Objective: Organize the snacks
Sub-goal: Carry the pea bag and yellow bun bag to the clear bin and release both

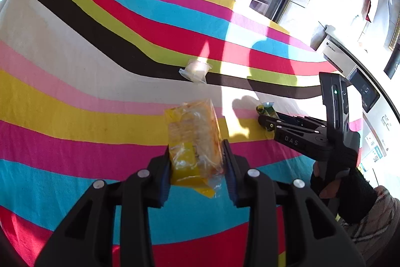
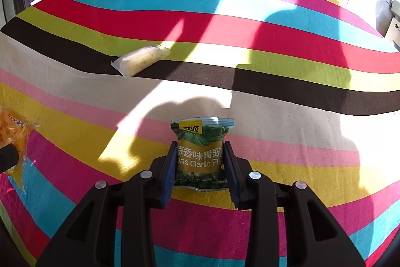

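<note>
The yellow snack packet (image 1: 195, 142) sits clamped between the jaws of the left gripper (image 1: 197, 162), held clear above the striped tablecloth (image 1: 75, 91). Its wrapper is thin and slack, so it could slide out if the grip loosens mid-carry. The green pea packet (image 2: 202, 154) is pinched upright at its waist by the right gripper (image 2: 201, 164), its lower end close to the tablecloth; a drag there might crumple it. A pale wrapped bar (image 2: 140, 60) lies free on the tablecloth's dark stripe, well beyond both packets.
</note>
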### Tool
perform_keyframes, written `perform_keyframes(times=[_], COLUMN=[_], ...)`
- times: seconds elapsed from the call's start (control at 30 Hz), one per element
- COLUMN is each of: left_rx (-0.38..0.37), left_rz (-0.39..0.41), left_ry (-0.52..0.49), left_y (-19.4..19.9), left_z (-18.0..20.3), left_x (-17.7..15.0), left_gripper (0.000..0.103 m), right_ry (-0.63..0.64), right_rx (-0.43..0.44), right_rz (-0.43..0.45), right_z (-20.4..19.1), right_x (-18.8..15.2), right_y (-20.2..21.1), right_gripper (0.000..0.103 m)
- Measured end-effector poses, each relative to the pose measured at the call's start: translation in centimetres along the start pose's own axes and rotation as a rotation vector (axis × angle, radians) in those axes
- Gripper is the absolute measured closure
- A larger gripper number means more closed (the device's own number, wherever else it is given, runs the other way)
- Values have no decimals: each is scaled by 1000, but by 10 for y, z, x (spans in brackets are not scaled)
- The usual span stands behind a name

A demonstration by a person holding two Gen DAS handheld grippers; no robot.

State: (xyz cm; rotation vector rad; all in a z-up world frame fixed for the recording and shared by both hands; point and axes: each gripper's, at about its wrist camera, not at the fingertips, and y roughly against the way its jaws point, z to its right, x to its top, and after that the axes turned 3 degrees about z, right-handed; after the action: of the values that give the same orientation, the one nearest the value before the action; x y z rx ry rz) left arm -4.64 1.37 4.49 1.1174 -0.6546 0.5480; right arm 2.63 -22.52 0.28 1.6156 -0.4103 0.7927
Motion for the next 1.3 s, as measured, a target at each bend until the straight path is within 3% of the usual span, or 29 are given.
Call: perform_keyframes(times=[0.3,0.53,0.7,1.0,1.3], left_rx=[-32,-86,-125,-230,-387], left_rz=[-60,-80,-110,-170,-250], left_ry=[-45,-95,-166,-355,-623], left_y=[14,14,16,20,23], left_z=[16,43,71,153,256], left_x=[-33,-44,-56,-83,-125], left_gripper=[67,67,67,67,67], right_ry=[-70,-14,-45,-178,-313], right_rx=[100,85,64,-13,-89], right_rz=[20,53,76,73,49], right_z=[8,-6,5,63,104], right_x=[-22,-68,-104,-174,-251], right_y=[62,122,161,215,259], right_gripper=[68,68,68,68,68])
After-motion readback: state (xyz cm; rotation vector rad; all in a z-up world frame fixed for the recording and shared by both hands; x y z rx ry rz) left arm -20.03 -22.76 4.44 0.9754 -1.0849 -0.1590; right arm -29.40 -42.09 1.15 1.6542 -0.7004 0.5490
